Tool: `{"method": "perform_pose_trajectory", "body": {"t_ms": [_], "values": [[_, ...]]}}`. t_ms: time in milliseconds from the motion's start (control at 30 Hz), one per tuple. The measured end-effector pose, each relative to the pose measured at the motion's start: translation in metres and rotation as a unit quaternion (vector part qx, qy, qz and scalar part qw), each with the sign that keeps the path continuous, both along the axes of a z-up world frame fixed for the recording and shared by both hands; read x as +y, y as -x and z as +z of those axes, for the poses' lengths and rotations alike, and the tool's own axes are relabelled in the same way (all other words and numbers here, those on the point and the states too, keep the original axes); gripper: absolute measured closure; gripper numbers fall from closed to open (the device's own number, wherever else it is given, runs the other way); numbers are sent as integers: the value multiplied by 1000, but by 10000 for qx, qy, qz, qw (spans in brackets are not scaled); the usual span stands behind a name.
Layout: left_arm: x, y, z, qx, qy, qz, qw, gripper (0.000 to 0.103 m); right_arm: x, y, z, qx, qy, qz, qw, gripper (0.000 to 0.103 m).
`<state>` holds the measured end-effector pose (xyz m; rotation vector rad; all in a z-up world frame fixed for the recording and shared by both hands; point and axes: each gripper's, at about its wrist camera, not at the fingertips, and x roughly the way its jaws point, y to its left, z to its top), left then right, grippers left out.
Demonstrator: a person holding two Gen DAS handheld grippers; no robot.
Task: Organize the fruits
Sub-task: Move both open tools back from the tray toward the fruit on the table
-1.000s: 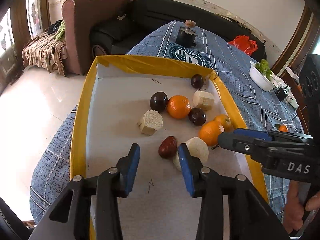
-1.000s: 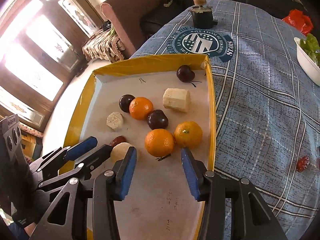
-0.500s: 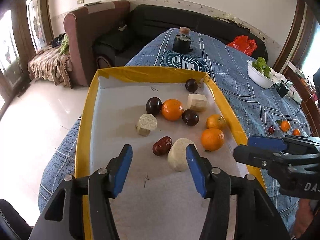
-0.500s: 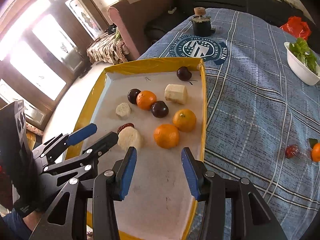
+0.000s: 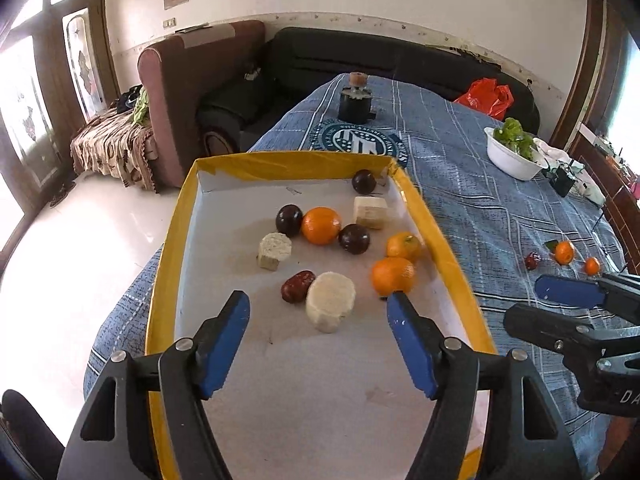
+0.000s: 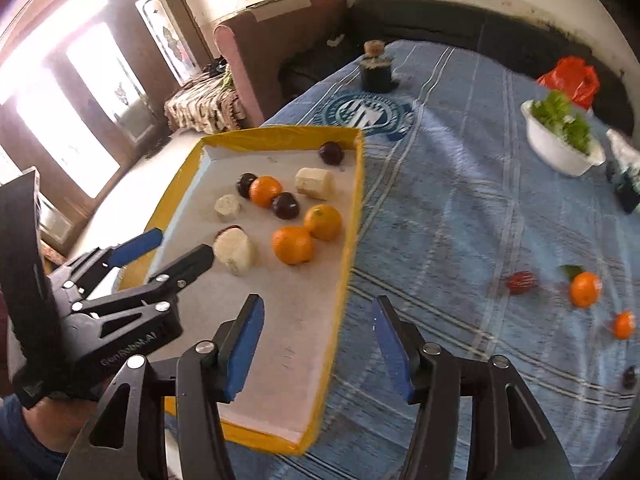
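Right wrist view: right gripper [image 6: 318, 338], wide open and empty, has swung off the tray [image 6: 352, 216] toward loose oranges [image 6: 585, 289] at three o'clock, next pickup likely.

Both tongs [image 5: 318, 338] [image 6: 318, 346] agape, empty

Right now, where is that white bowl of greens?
The white bowl of greens sits on the blue tablecloth, far right in both views, just in front of the red bag.
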<state>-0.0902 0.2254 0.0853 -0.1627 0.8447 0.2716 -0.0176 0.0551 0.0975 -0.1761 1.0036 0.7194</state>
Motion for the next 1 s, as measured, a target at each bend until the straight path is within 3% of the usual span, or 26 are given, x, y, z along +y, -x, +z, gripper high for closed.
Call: {"method": "perform_pose_trajectory", "body": {"t_ms": [233,467,1000], "values": [[-24,-1,6,4,-16,-62,10000,31,-25,11,12,-580,288,-97,9979,30],[-51,-8,10,5,-84,-269,9996,31,-47,14,16,-891,442,-196,9949,29],[-108,-29,12,33,-161,-804,9966,31,-97,9,22,-1119,562,-659,9899,26]]}}
